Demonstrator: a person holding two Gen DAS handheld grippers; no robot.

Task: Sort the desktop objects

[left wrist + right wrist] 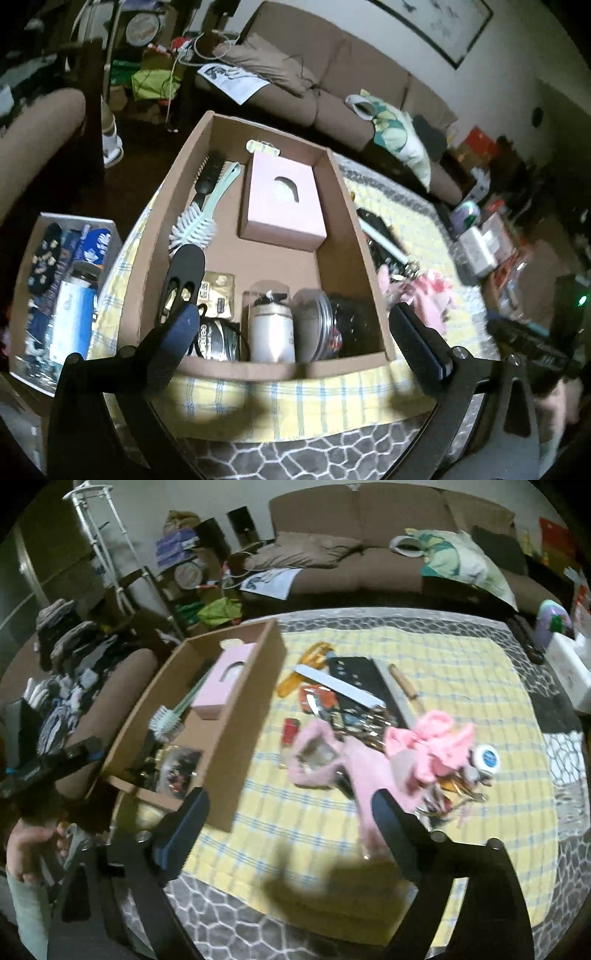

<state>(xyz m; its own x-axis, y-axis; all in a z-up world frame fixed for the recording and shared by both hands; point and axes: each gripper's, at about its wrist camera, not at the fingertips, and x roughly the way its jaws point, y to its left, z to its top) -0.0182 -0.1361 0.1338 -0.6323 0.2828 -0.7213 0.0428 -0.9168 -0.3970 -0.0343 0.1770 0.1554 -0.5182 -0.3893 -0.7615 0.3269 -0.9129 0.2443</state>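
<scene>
- Clutter (369,716) for sorting lies on the yellow cloth (295,812), ahead of the right gripper (291,830); that hand is nearer.
- Right gripper's jaws spread wide, empty; a pink slipper (332,760) sits just beyond, long axis towards the gripper.
- Left gripper (295,332), wide and empty, hangs over one cardboard box (347,206).
- Inside: one bottle (271,332), one brush (195,225), one pink box (280,203).

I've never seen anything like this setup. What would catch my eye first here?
Probably the open cardboard box on the yellow checked cloth, already holding a pink tissue box, a pale green bottle brush and some jars. To its right on the cloth lies a jumble of unsorted things, with fluffy pink fabric on top. Both pairs of tongs hang open and empty in the foreground.
</scene>
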